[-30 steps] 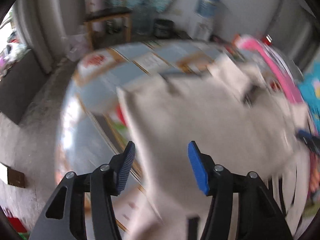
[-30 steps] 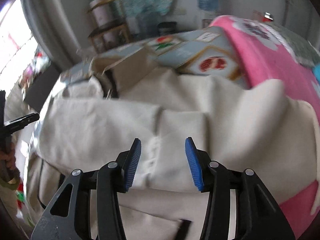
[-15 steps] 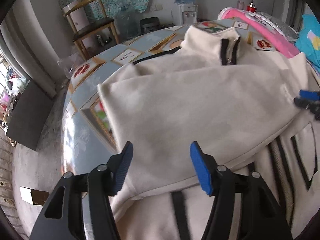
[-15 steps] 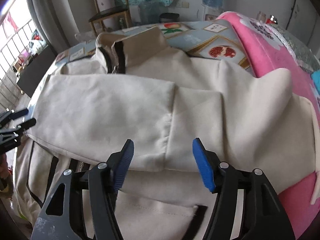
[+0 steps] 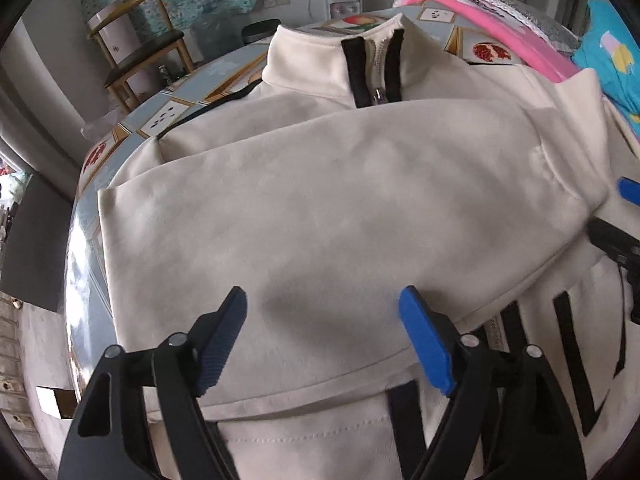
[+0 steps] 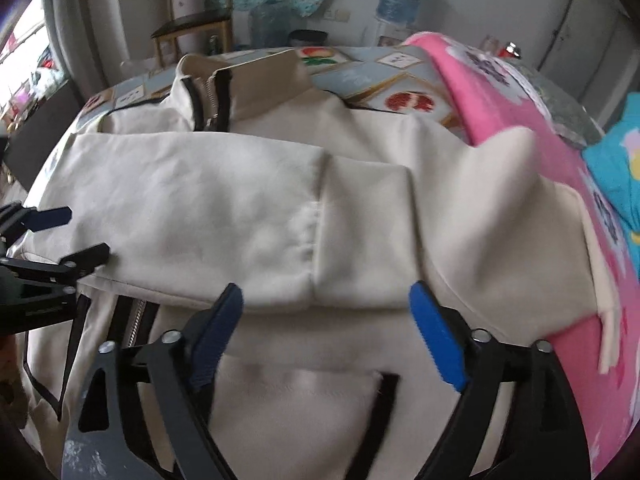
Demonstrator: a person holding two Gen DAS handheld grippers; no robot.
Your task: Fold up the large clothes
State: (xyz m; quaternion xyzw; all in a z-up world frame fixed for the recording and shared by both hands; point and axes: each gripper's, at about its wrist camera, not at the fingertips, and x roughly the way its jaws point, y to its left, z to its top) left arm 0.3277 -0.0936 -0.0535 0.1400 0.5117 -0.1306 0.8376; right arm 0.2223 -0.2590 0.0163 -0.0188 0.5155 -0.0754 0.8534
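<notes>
A cream zip-neck jacket [image 5: 320, 208] with black trim lies front-up on the table, collar [image 5: 336, 60] at the far side. Both sleeves are folded across the chest; the cuffs meet near the middle in the right wrist view [image 6: 320, 232]. My left gripper [image 5: 322, 320] is open and empty, just above the folded sleeve's lower edge. My right gripper [image 6: 326, 320] is open and empty, above the lower edge of the sleeves. Each gripper shows at the edge of the other's view: the right one [image 5: 624, 216] and the left one [image 6: 56, 236].
The jacket lies on a patterned blue tablecloth [image 5: 168, 112]. A pink cloth [image 6: 520, 120] and a turquoise cloth [image 6: 616, 176] lie to the right, touching the jacket's side. A wooden chair [image 5: 136, 52] and a water dispenser [image 6: 396, 4] stand beyond the table.
Both grippers have swung over the jacket and moved closer to it. The sleeves now lie folded across the chest. Both grippers stay open.
</notes>
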